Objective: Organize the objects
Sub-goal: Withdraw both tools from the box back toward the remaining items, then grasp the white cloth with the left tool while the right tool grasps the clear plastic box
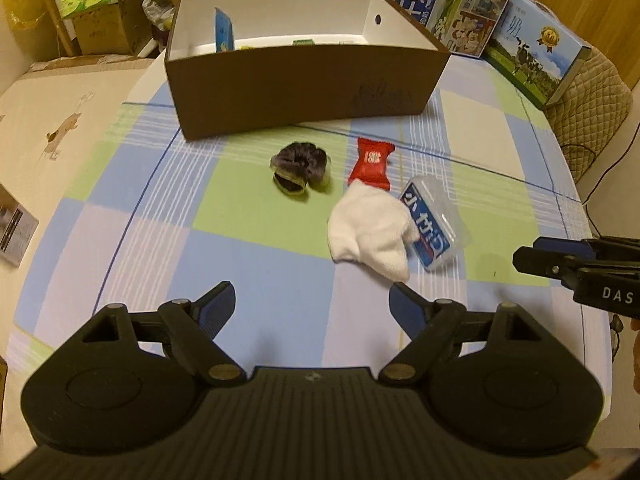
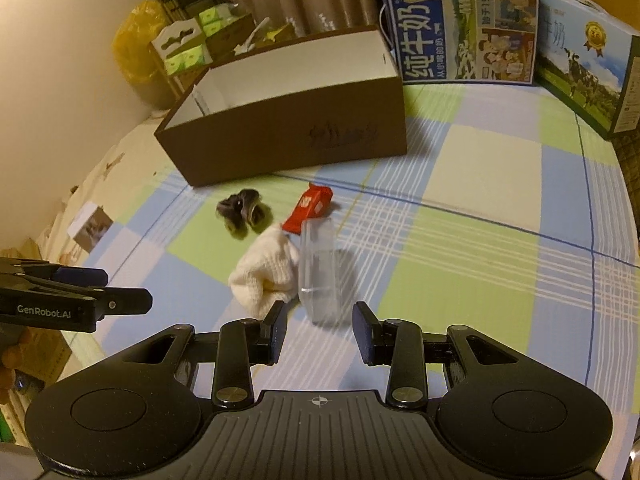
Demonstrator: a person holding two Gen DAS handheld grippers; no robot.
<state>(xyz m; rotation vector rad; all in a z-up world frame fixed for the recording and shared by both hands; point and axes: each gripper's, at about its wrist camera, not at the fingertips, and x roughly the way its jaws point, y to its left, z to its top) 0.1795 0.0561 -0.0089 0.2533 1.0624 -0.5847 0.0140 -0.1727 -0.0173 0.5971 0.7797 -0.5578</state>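
The open brown cardboard box with white inside walls (image 1: 304, 92) already holds a few things: an upright blue packet (image 1: 224, 34) against its left inner wall and some small flat items on the floor, too small to identify. Four things remain on the checked blue-and-green cloth-covered surface (image 1: 248, 216), in front of the box: a dark fabric scrunchie (image 1: 300, 166), a red snack wrapper (image 1: 371, 164), a crumpled white sock (image 1: 370, 234) and a clear plastic case with a blue printed label (image 1: 434, 222). So the sorting looks partly done, with these four left.

The clear case lies flat just right of the sock, touching or overlapping it. In the right wrist view its long axis runs almost straight away from the right hand-held gripper (image 2: 319, 334), near end close to the fingertips, far end pointing towards the box. The red wrapper's long axis also points roughly towards the box.

Both tools are empty: the left hand-held gripper (image 1: 312, 312) has its fingers spread wide, and the right one's fingers stand apart, lined up with the case.
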